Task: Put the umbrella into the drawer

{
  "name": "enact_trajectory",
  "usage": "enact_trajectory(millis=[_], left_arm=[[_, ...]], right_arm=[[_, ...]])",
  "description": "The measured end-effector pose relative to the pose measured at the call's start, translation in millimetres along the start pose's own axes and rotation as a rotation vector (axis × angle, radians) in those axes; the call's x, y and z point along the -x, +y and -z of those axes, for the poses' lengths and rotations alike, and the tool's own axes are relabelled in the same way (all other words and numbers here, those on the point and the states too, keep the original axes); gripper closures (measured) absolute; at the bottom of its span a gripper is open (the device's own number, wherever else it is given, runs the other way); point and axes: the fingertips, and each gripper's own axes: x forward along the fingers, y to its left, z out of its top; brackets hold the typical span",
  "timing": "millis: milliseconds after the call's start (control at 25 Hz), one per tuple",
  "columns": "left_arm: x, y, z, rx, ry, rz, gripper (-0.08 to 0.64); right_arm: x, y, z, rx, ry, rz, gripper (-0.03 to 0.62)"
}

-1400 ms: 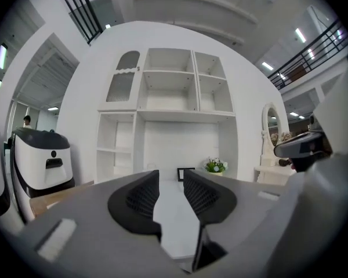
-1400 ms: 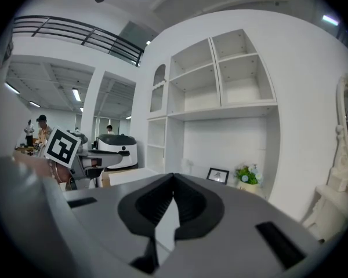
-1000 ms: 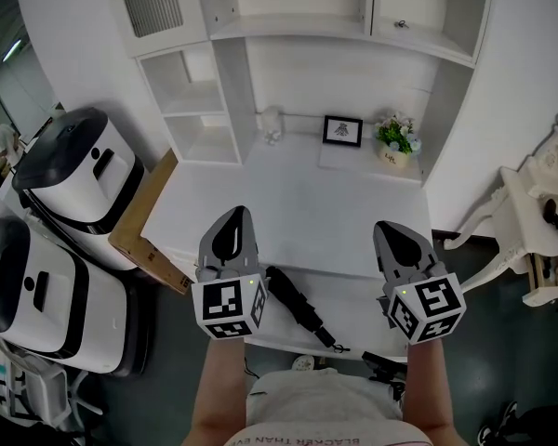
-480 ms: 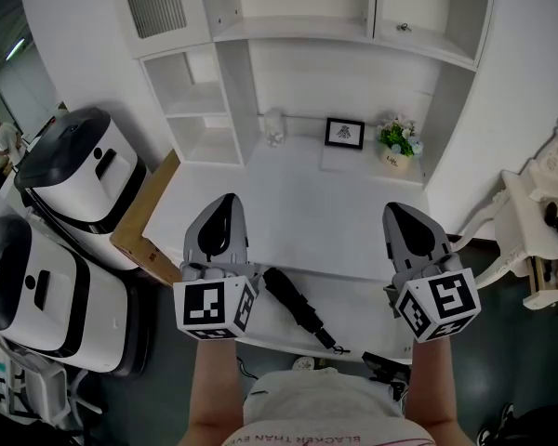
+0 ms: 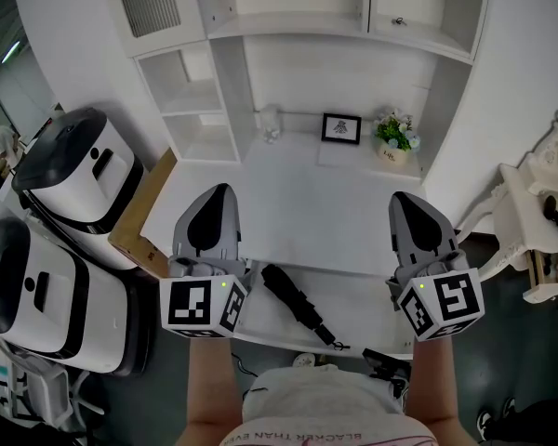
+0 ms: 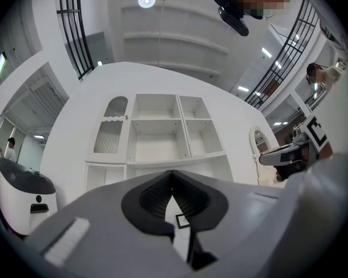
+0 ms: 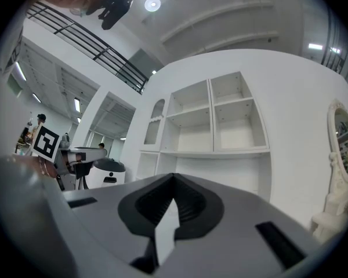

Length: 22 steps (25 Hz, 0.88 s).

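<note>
A folded black umbrella (image 5: pixel 296 302) lies on the white desk (image 5: pixel 298 212), near its front edge, handle toward the lower right. My left gripper (image 5: pixel 213 203) hovers above the desk to the umbrella's left, jaws shut with nothing in them. My right gripper (image 5: pixel 415 210) hovers to the umbrella's right, also shut and empty. In the left gripper view the left gripper (image 6: pixel 173 174) points slightly upward at the white shelf unit (image 6: pixel 159 133). The right gripper (image 7: pixel 174 178) in its own view faces the same shelves (image 7: pixel 211 120). No drawer shows in any view.
At the desk's back stand a small white figurine (image 5: pixel 272 124), a framed picture (image 5: pixel 340 128) and a potted plant (image 5: pixel 394 136). Two white-and-black machines (image 5: pixel 74 170) and a cardboard piece (image 5: pixel 144 214) sit left of the desk. A white ornate stand (image 5: pixel 535 221) is at right.
Both grippers have risen and tilted upward, spreading slightly apart in the head view. The umbrella has not moved.
</note>
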Motion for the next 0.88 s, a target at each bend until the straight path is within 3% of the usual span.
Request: enact_trajectory(millis=[880], left_arm=[[7.8,4.2,0.5,0.023,0.005,-0.008,0.551]], right_arm=[[3.0,10.2,2.9,0.015,0.012,-0.019,0.586]])
